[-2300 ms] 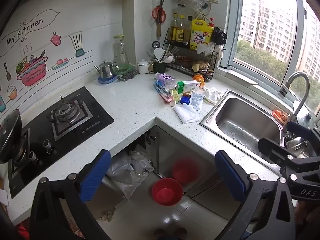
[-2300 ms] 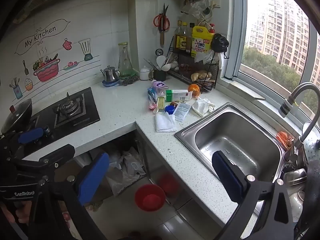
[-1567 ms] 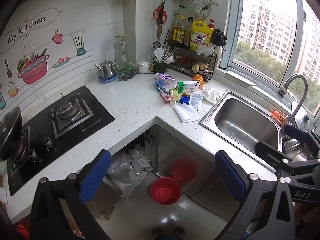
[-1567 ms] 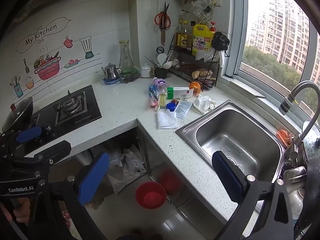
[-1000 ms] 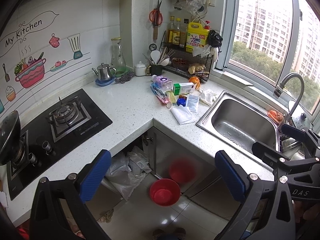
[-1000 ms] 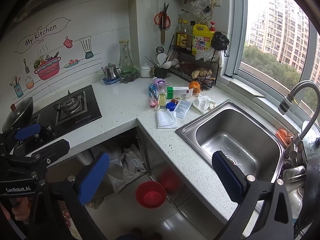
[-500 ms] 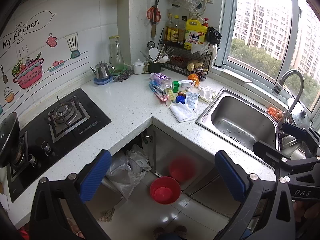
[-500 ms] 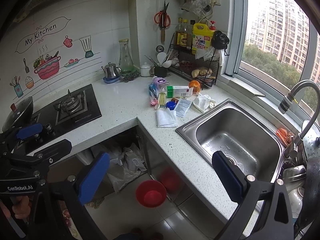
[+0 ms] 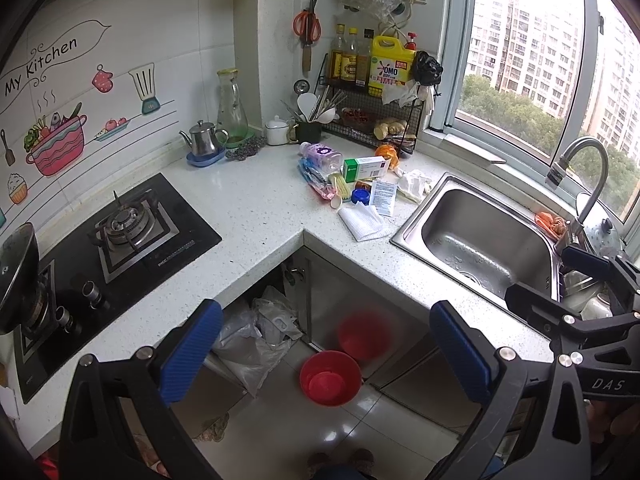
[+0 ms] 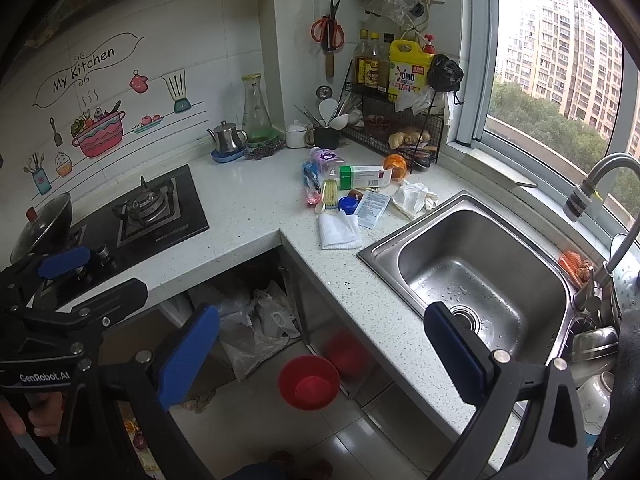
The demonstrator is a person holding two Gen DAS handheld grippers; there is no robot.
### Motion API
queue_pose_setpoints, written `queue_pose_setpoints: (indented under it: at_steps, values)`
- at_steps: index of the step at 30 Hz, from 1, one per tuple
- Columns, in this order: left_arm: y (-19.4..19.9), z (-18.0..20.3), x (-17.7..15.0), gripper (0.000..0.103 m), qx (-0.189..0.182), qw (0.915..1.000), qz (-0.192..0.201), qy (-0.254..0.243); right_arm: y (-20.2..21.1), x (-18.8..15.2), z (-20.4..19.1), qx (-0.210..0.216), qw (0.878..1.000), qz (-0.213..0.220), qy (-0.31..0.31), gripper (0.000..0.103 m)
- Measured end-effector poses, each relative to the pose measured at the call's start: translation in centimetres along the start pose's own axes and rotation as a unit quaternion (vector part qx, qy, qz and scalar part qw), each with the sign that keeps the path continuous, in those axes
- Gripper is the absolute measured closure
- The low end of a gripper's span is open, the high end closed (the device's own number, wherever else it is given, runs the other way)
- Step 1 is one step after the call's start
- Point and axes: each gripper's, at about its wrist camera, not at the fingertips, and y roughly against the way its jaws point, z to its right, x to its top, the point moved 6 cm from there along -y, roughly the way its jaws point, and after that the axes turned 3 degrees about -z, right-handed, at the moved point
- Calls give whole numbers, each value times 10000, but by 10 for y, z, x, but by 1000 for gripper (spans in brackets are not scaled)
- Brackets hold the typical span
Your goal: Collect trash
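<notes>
Both grippers hang over the kitchen floor, short of the L-shaped counter [image 9: 256,216], and neither grips or touches a thing. The left gripper [image 9: 326,344] has its blue pads spread wide; in its own view the litter on the counter sits toward 12 o'clock, well beyond the fingertips. The right gripper [image 10: 320,350] is spread just as wide, with the same litter again near 12 o'clock and well apart from it.

The pile lies on the counter's corner, just left of the sink [image 9: 476,236]: a folded white cloth [image 9: 364,224] nearest the edge, a paper packet [image 9: 384,198] and a blue cap [image 9: 361,196] behind it, then a green-and-white box [image 9: 366,168], a clear bottle on its side [image 9: 320,156], crumpled white wrapping [image 9: 416,186] and something orange [image 9: 387,152] by the wire rack [image 9: 376,114].

A red basin [image 9: 330,378] stands on the floor tiles between the pads in both views, at 6 o'clock of the pile, beside plastic bags [image 9: 256,340] under the counter.

The left view shows the right gripper at 4 o'clock, over the sink's near rim. The right view shows the left gripper at 8 o'clock, near the stove [image 10: 156,212], along with the sink's drain [image 10: 464,320] and stacked bowls [image 10: 592,344] beside the tap [image 10: 600,184].
</notes>
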Motion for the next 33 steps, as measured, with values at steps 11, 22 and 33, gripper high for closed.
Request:
queue_pose_setpoints:
  at_steps: [11, 22, 33]
  values:
    - [-5, 4, 5, 0, -13, 10000, 86, -26, -1, 2, 3, 116, 9999, -11, 26, 0]
    - [-20, 8, 13, 0, -51, 9999, 29, -86, -11, 8, 9, 147, 9999, -11, 17, 0]
    - [-78, -13, 49, 0, -211, 9993, -223, -211, -57, 32, 19, 190, 9994, -239, -141, 0]
